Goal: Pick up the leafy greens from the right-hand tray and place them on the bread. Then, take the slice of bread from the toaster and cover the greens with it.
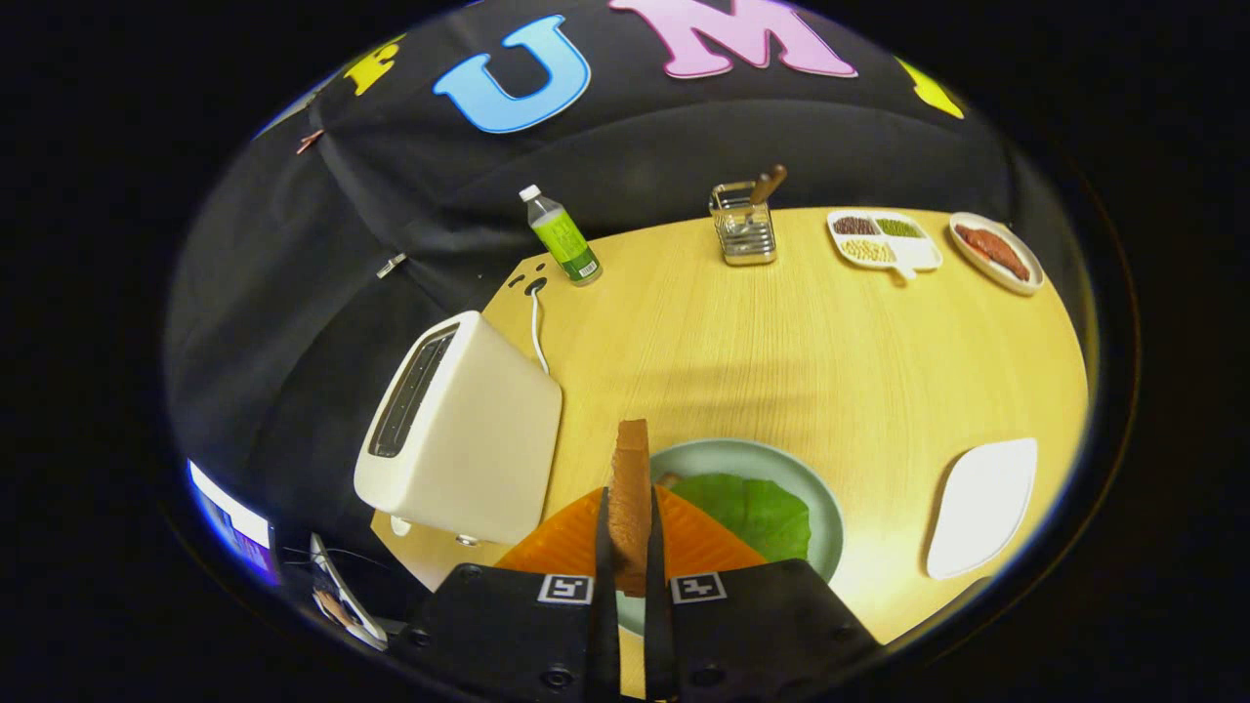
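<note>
Fingers (631, 547) closed narrow on a bread slice (631, 493), held on edge and upright between them, its top sticking out ahead of the tips. Just beyond and below the fingers: green plate (830, 517) with the leaf (757, 513) lying flat on it, slightly right of the fingers. An orange shape (698, 542) lies under the fingers to either side; cannot tell what it is, or whether the bottom bread sits beneath the leaf. Toaster (459, 430) just left of the fingers, slot facing up, looks empty. White tray (981, 503) well to the right, bare. Far across the worktop (781, 342): bottle (564, 236), cutlery holder (744, 227), divided dish (884, 244), meat plate (996, 254). Judgement: greens placed, slice out of the toaster, covering step remains. Risks: slice is gripped on edge, so released upright it could topple off-target or skid the leaf aside; it needs tilting flat first. Grip covers only the lower part, so the slice may pivot or slip during the tilt. Toaster close on the left; a wide swing could clip it.
</note>
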Demonstrator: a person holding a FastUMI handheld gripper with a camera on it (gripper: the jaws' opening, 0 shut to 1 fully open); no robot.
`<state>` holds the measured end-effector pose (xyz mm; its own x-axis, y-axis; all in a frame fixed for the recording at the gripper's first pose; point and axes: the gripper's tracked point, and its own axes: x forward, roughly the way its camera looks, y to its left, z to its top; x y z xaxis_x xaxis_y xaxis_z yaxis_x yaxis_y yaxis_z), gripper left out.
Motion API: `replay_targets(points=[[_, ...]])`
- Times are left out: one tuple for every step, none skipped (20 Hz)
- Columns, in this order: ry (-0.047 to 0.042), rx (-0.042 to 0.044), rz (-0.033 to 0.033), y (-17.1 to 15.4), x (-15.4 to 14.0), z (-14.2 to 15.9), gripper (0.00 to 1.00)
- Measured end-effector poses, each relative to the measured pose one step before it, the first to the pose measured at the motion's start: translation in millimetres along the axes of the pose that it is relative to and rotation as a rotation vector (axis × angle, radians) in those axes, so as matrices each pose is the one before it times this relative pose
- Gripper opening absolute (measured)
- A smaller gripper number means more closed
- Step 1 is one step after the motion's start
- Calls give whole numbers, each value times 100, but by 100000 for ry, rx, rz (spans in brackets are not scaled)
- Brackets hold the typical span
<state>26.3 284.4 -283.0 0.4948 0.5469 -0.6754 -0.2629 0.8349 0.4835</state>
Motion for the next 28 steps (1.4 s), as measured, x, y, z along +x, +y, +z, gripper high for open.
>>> replay_targets(points=[[-862, 1031, 83, -641, 195, 65, 14], [-1107, 174, -1608, -903, 176, 228, 14], [-169, -740, -2189, -1050, -23, -116, 14], [447, -1146, -1912, -939, 129, -211, 17], [477, -1248, -1981, -848, -43, -264, 20], [158, -1443, -2109, -844, 166, -183, 22], [272, -1183, -1764, -578, 129, -433, 26], [241, -1530, -2615, -849, 263, -342, 33], [1092, -2363, -2717, -742, -107, -592, 41], [1490, -3321, -2651, -627, 115, -697, 51], [1009, -4129, -2418, -661, -97, -579, 61], [19, -3924, -1861, -518, -233, -248, 75], [-1549, -3142, -1936, -621, -425, 163, 88], [-2930, -1884, -1236, -272, -636, 547, 100], [-3863, -1412, -494, -151, -890, 725, 100], [-4074, -1573, -219, -227, -958, 1022, 99], [-4265, -1674, -423, -395, -1042, 1091, 99], [-4841, -1798, -438, -491, -1070, 1419, 99], [-4743, -1423, -636, -511, -950, 1449, 99], [-4145, -592, -551, -569, -1038, 1450, 99], [-4087, 342, -524, -598, -1088, 1467, 99], [-4115, 956, -332, -624, -950, 1559, 99], [-3481, 932, -407, -550, -896, 1337, 99], [-3064, 516, -573, -613, -886, 1363, 99], [-3002, 58, -1820, -891, -861, 1270, 99], [-3916, -184, -2647, -1350, -1011, 2206, 99], [-3972, 430, -2031, -713, -793, 1370, 99], [-3621, 850, -947, -551, -868, 1235, 99]])
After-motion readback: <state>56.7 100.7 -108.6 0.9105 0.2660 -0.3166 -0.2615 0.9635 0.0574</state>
